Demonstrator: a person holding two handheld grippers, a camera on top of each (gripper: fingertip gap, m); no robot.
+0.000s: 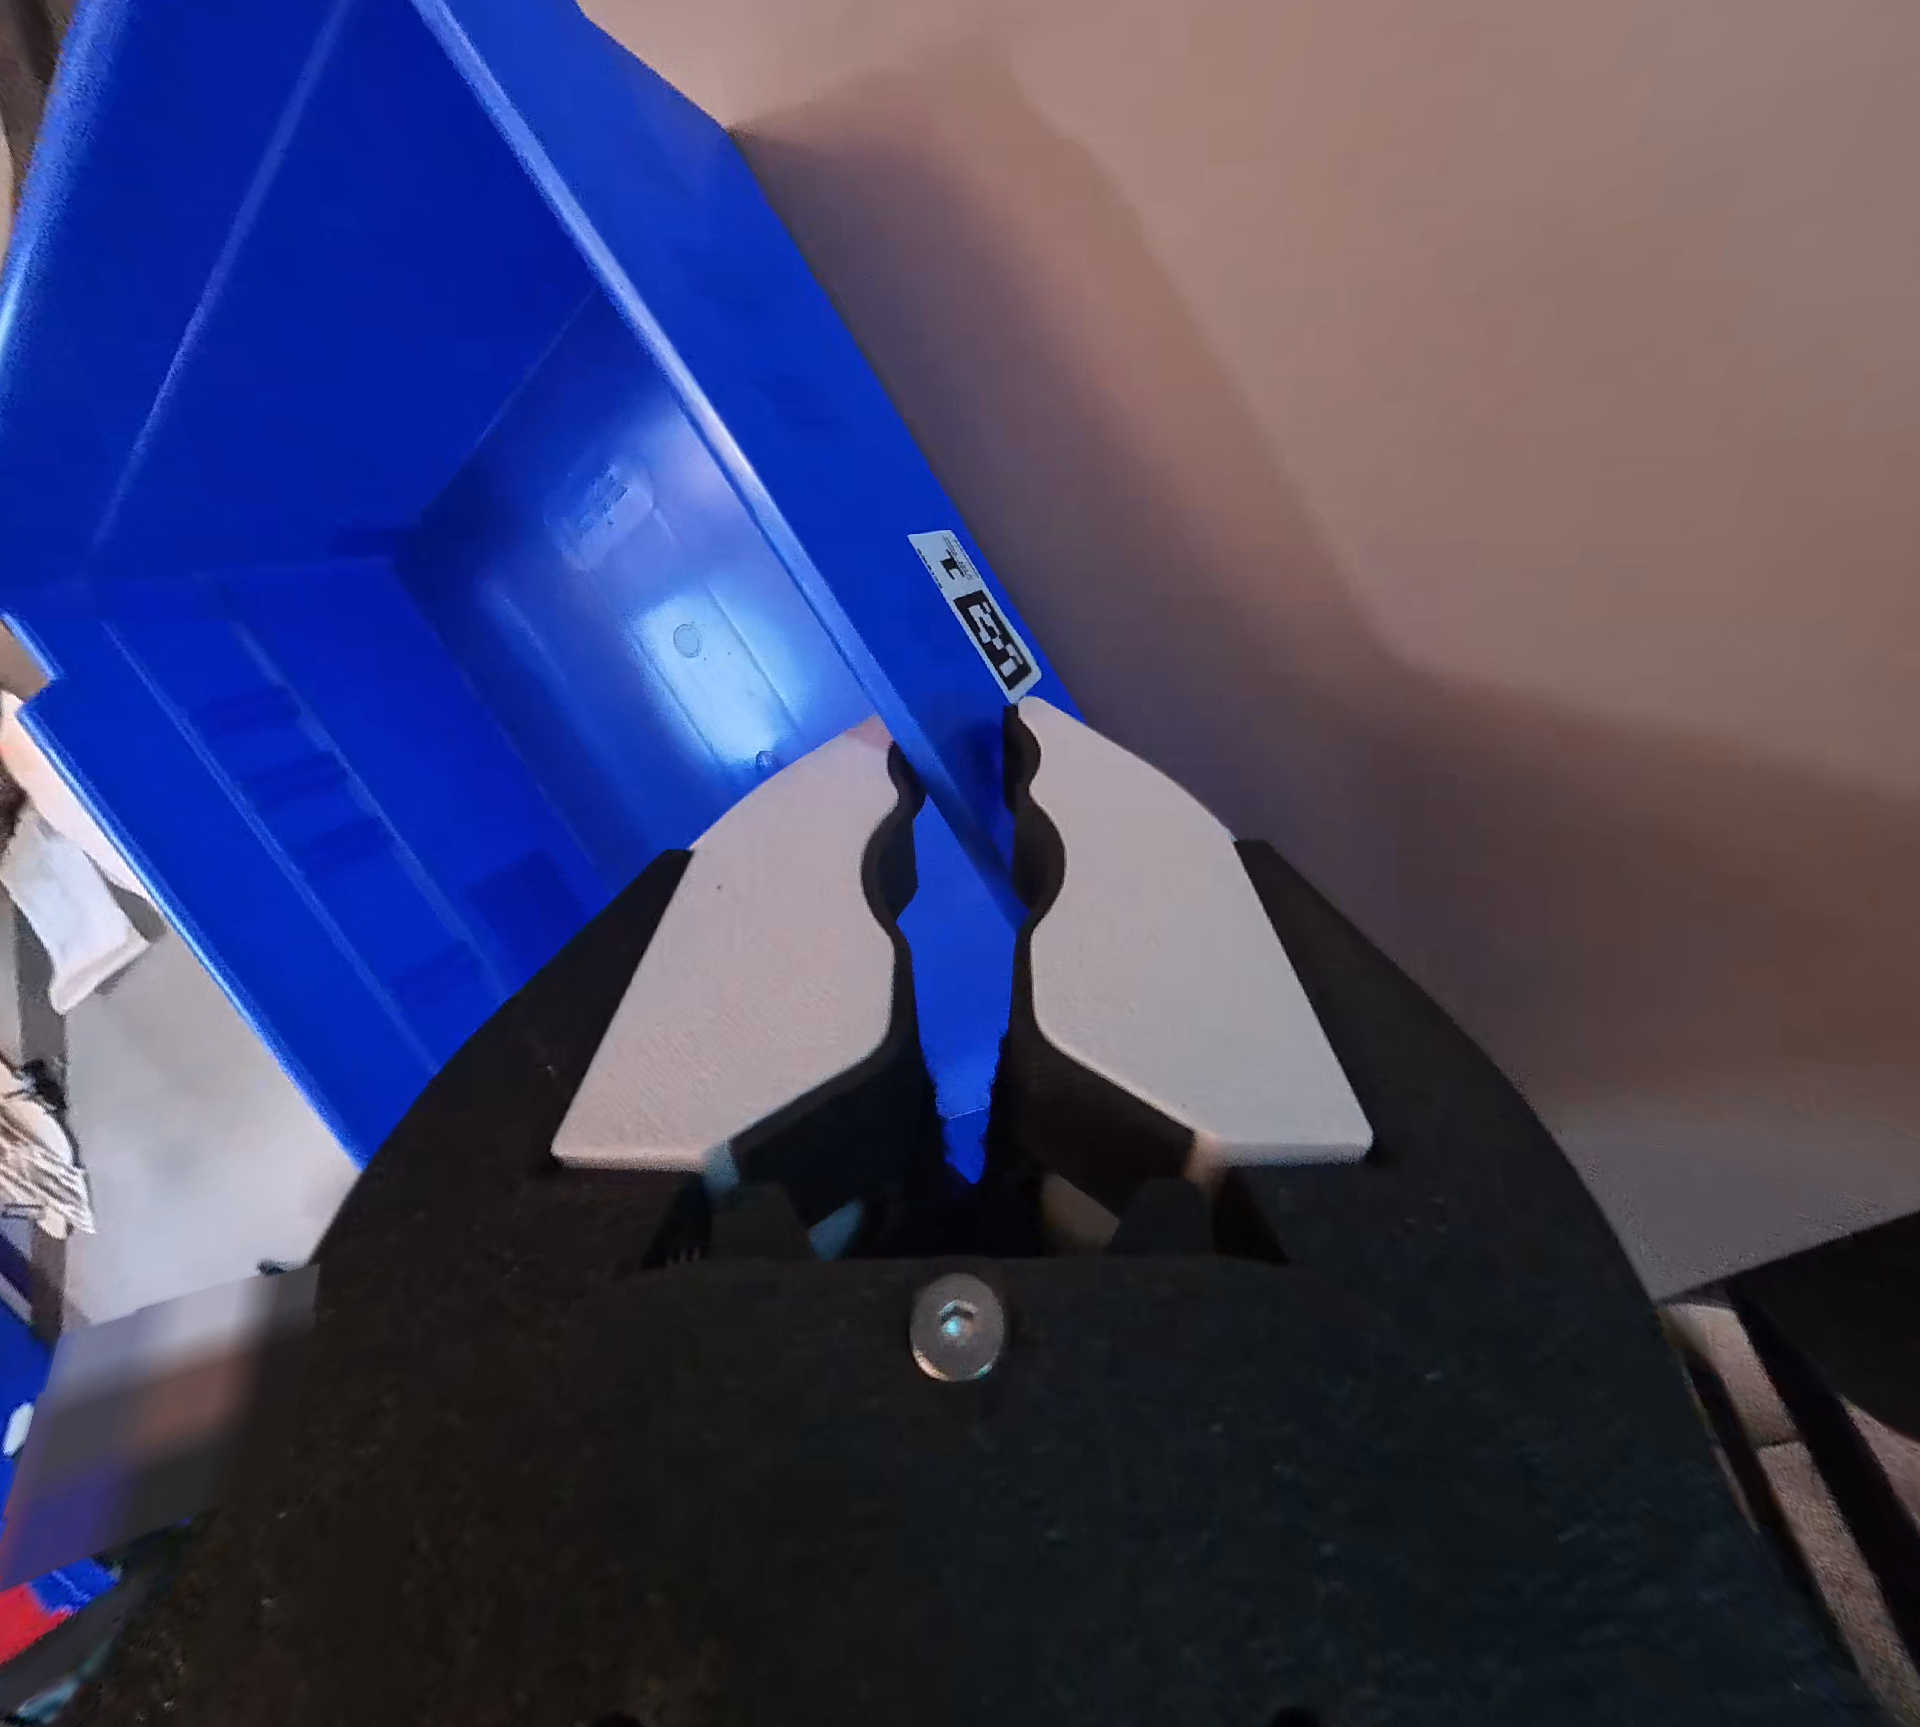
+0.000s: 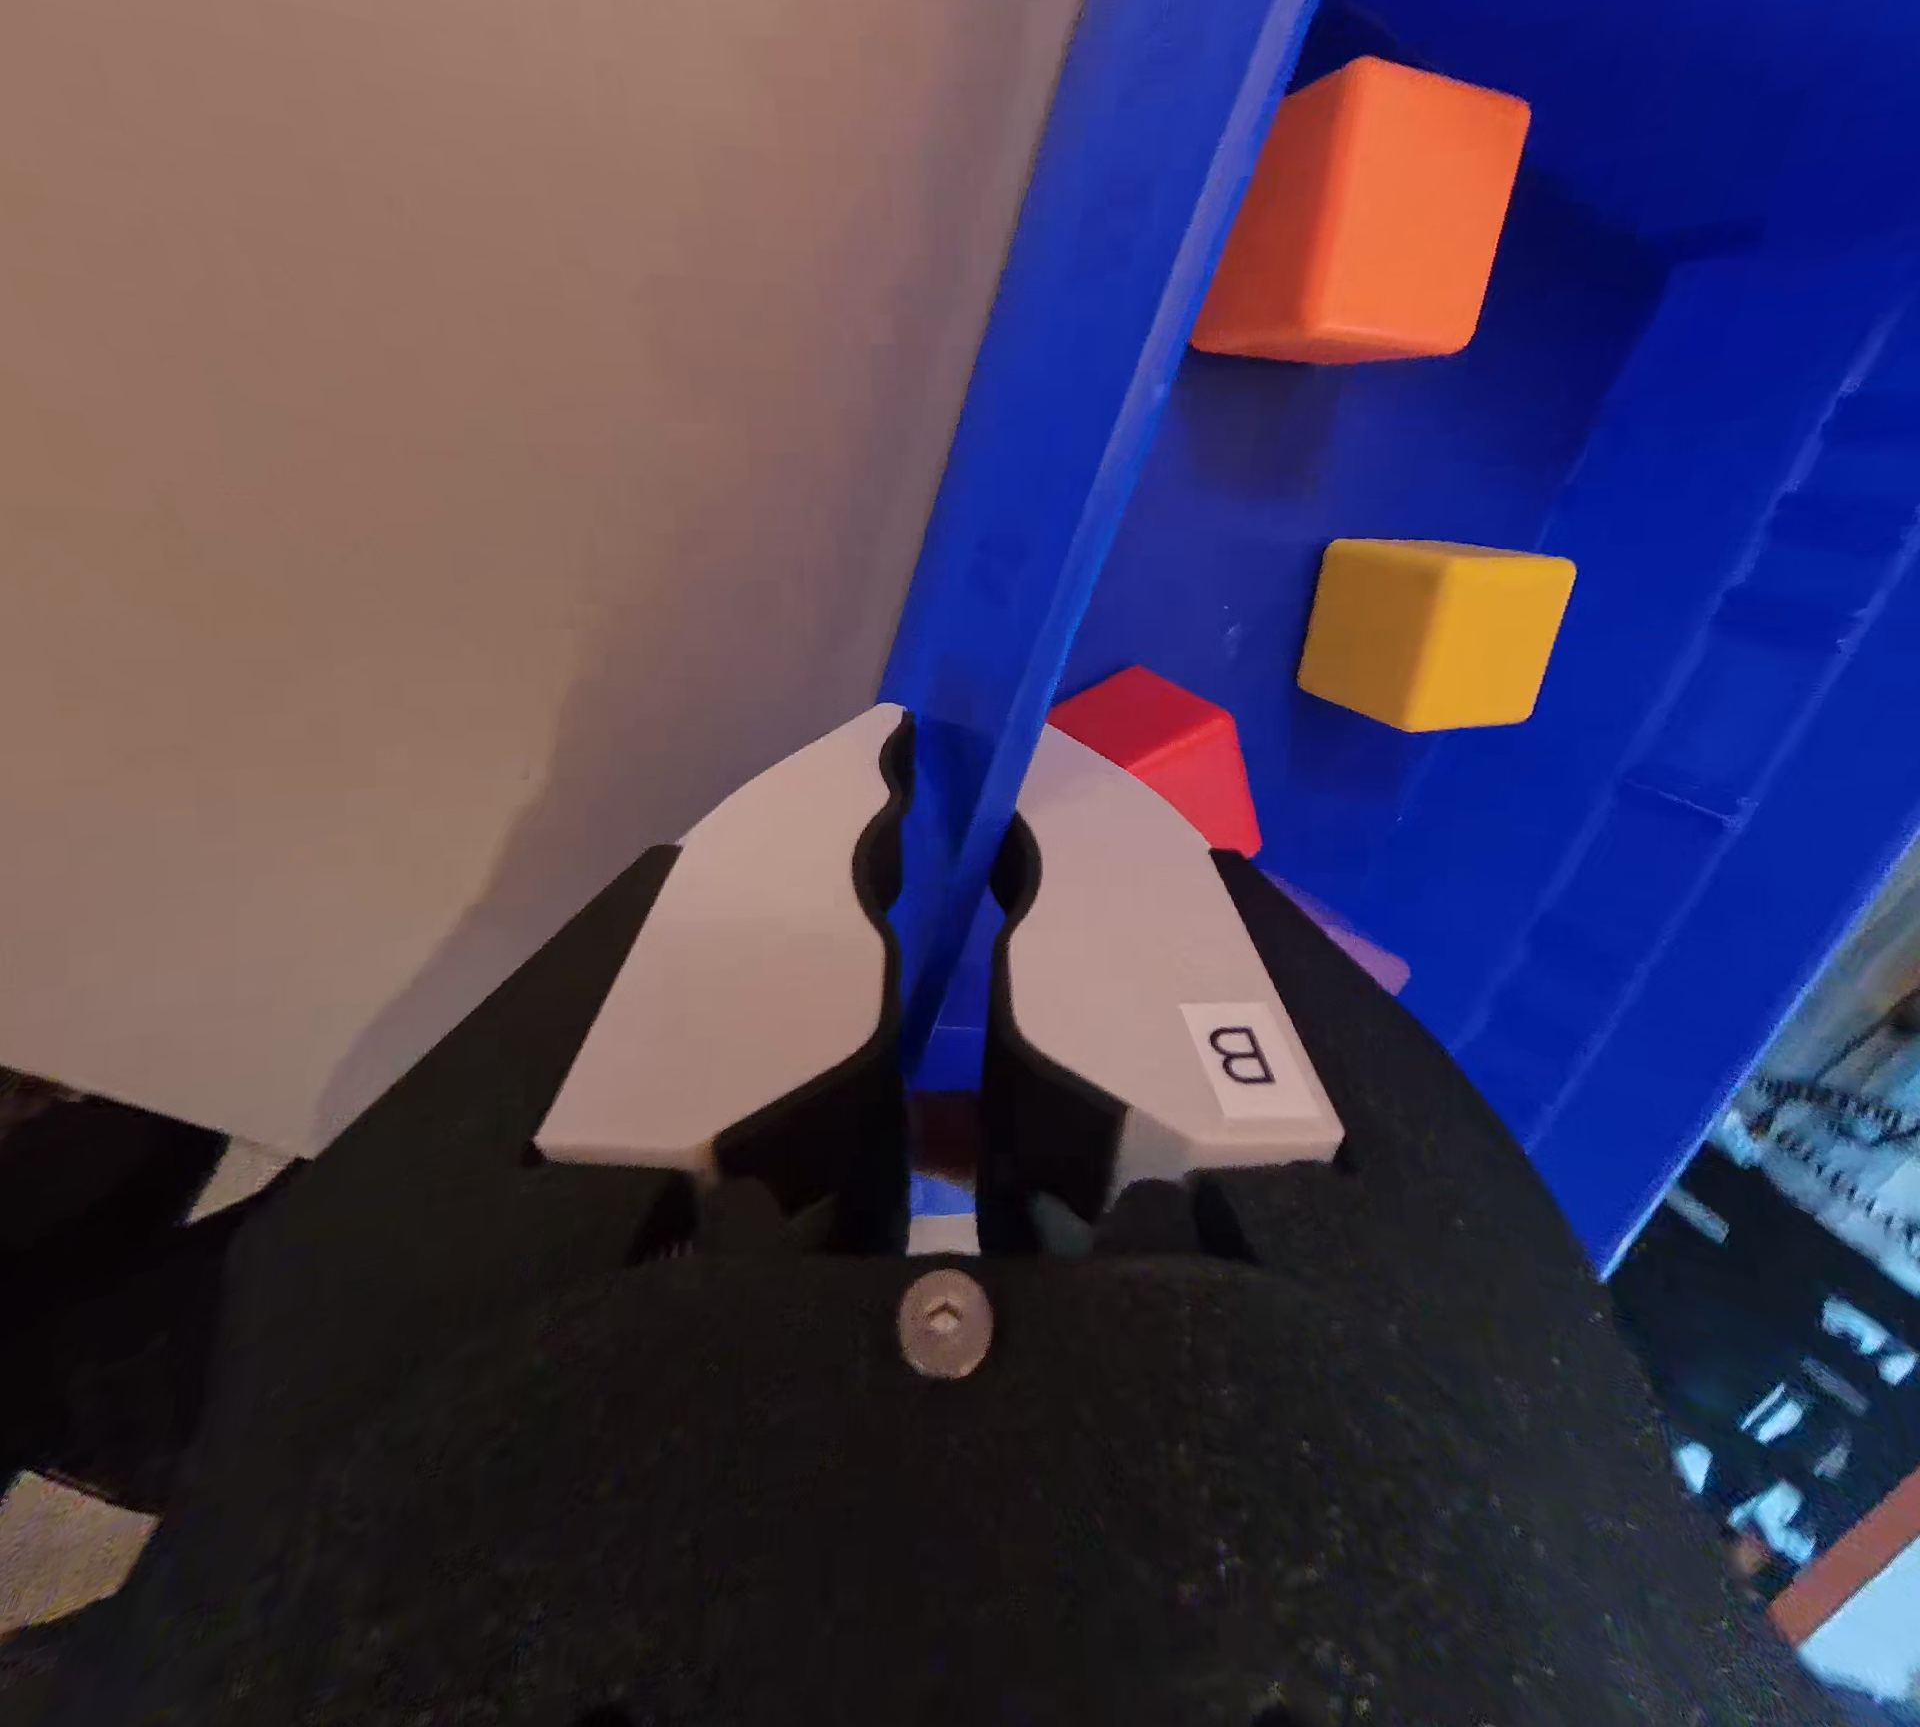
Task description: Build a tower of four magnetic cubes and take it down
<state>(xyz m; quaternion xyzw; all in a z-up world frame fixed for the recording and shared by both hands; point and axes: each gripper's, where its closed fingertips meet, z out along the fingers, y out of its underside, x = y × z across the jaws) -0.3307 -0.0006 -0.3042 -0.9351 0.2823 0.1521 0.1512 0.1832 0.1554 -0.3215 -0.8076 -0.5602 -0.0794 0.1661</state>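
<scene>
My left gripper (image 1: 956,742) is shut on the side wall of a blue plastic bin (image 1: 312,327), one pad inside and one outside. The bin looks tilted, and the part of its inside shown here holds no cubes. My right gripper (image 2: 961,742) is shut on a side wall of a blue bin (image 2: 1039,482) in the same way. Inside that bin lie an orange cube (image 2: 1371,212), a yellow cube (image 2: 1434,633) and a red cube (image 2: 1164,742) close to my inner finger. A purple cube (image 2: 1351,950) shows partly behind that finger.
A white and black sticker (image 1: 977,612) sits on the bin wall just beyond my left fingertips. A plain tan surface (image 1: 1351,223) lies beside the bin in both views. Cluttered items (image 2: 1818,1365) show past the bin at the lower right. The grippers' ends are close to 55 cm from one another.
</scene>
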